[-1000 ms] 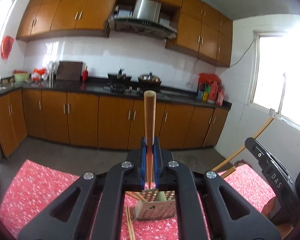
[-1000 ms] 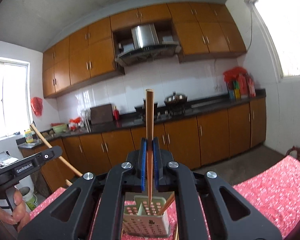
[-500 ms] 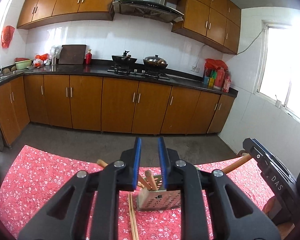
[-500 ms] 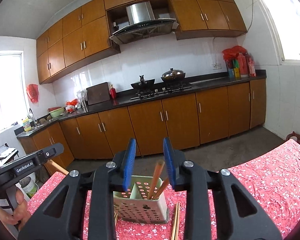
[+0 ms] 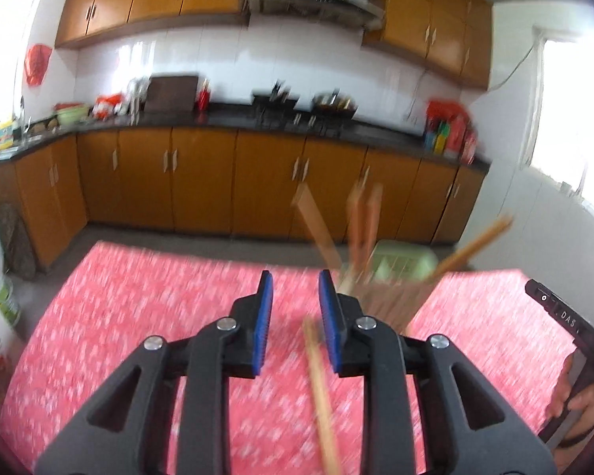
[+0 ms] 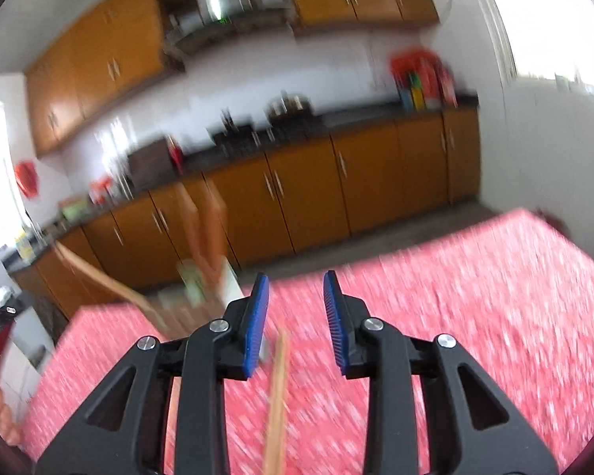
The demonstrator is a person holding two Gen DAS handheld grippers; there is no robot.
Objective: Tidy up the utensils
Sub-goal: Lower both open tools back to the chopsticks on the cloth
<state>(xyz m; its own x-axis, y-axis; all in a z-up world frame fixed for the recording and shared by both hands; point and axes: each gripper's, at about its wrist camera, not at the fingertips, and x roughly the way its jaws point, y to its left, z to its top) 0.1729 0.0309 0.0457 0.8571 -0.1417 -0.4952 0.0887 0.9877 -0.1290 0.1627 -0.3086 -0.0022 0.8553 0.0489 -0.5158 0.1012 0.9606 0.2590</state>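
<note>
Both views are motion-blurred. A green perforated utensil holder (image 5: 400, 273) stands on the red floral tablecloth (image 5: 146, 304) with several wooden chopsticks (image 5: 362, 221) upright in it. My left gripper (image 5: 295, 308) is open and empty, just left of the holder. A loose chopstick (image 5: 320, 388) lies on the cloth below its jaws. In the right wrist view the holder (image 6: 206, 281) is up left of my right gripper (image 6: 297, 308), which is open and empty. A loose chopstick (image 6: 277, 396) lies on the cloth beneath it.
The table's far edge (image 5: 257, 257) drops to the kitchen floor, with brown cabinets (image 5: 202, 182) and a dark counter behind. The other hand-held gripper (image 5: 562, 320) shows at the right edge of the left wrist view. A white bucket (image 5: 0, 293) stands on the floor at left.
Both grippers let go of their chopsticks into the holder, opened, and pulled back and down. The holder now sits off to the side in each view.
</note>
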